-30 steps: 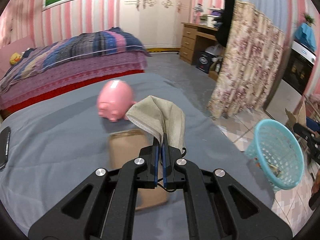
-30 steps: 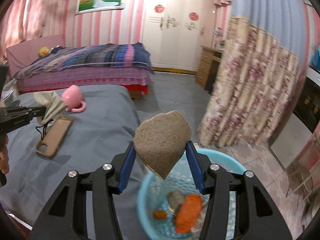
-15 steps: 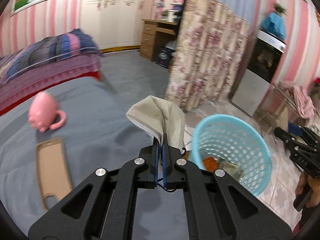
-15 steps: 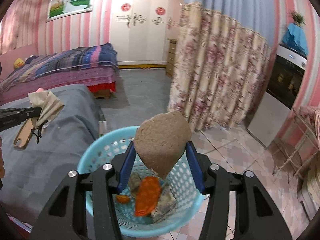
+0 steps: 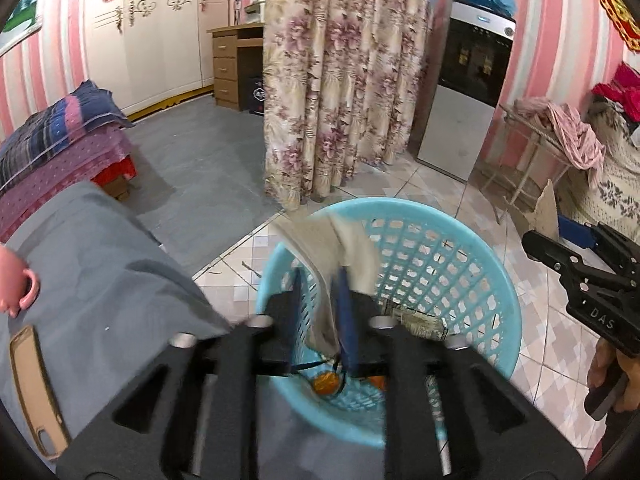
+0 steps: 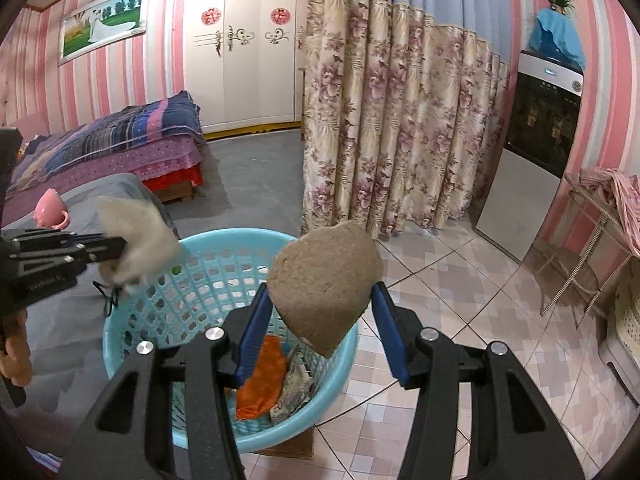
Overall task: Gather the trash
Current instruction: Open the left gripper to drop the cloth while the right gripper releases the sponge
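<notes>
A light blue plastic basket [image 5: 472, 248] [image 6: 208, 252] stands on the tiled floor beside the grey bed, with orange and grey trash in it. My left gripper [image 5: 320, 316] is over the basket's near rim; its jaws stand apart and a beige cloth [image 5: 344, 248] hangs blurred between them. In the right wrist view the left gripper [image 6: 116, 248] shows with the cloth [image 6: 136, 236] at its tip. My right gripper [image 6: 324, 320] is shut on a brown heart-shaped piece [image 6: 324, 280] and holds it above the basket's right side.
A grey bed [image 5: 100, 280] lies to the left with a pink piggy bank [image 5: 16, 284] and a tan phone case [image 5: 32, 384] on it. A floral curtain [image 6: 400, 128] hangs behind the basket. A fridge [image 6: 536, 160] and a metal rack [image 6: 600, 240] stand at the right.
My left gripper has swung right from the bed to over the basket and its jaws have opened, with the cloth slipping. The right gripper has stayed over the basket holding the brown piece.
</notes>
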`<state>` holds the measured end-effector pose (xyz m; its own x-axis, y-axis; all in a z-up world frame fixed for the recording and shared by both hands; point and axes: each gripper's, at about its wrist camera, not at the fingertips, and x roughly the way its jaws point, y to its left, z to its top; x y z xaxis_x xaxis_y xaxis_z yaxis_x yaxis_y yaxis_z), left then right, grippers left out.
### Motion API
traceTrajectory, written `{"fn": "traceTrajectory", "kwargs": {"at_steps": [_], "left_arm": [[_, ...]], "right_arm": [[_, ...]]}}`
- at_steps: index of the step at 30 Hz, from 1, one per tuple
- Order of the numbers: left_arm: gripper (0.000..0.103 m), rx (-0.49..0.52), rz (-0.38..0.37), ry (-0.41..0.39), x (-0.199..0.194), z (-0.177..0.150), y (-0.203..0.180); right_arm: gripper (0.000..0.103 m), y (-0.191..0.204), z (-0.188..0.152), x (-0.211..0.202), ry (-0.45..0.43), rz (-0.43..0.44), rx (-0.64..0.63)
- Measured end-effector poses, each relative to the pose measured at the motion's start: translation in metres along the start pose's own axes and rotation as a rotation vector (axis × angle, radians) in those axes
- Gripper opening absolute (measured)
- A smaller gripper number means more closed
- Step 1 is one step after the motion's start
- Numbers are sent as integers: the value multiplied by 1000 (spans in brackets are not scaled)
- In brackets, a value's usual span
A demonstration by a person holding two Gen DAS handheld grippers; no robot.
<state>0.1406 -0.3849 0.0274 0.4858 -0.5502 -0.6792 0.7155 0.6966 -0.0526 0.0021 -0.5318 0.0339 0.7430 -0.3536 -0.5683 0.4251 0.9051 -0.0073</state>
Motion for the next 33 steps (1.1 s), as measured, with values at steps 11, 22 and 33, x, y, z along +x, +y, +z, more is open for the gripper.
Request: {"fn": "traceTrajectory", "kwargs": {"at_steps": [11,22,33], "left_arm": [[93,-74,134,-85,-28,-2,41],[97,-102,223,-118,-85,-29,85],[97,-182,299,-142,-141,-57,131]], "right_arm": [[51,6,-2,10,0,11,17],[77,44,-4,43,49,27,42],[98,79,-4,26,49,-19,45]]}}
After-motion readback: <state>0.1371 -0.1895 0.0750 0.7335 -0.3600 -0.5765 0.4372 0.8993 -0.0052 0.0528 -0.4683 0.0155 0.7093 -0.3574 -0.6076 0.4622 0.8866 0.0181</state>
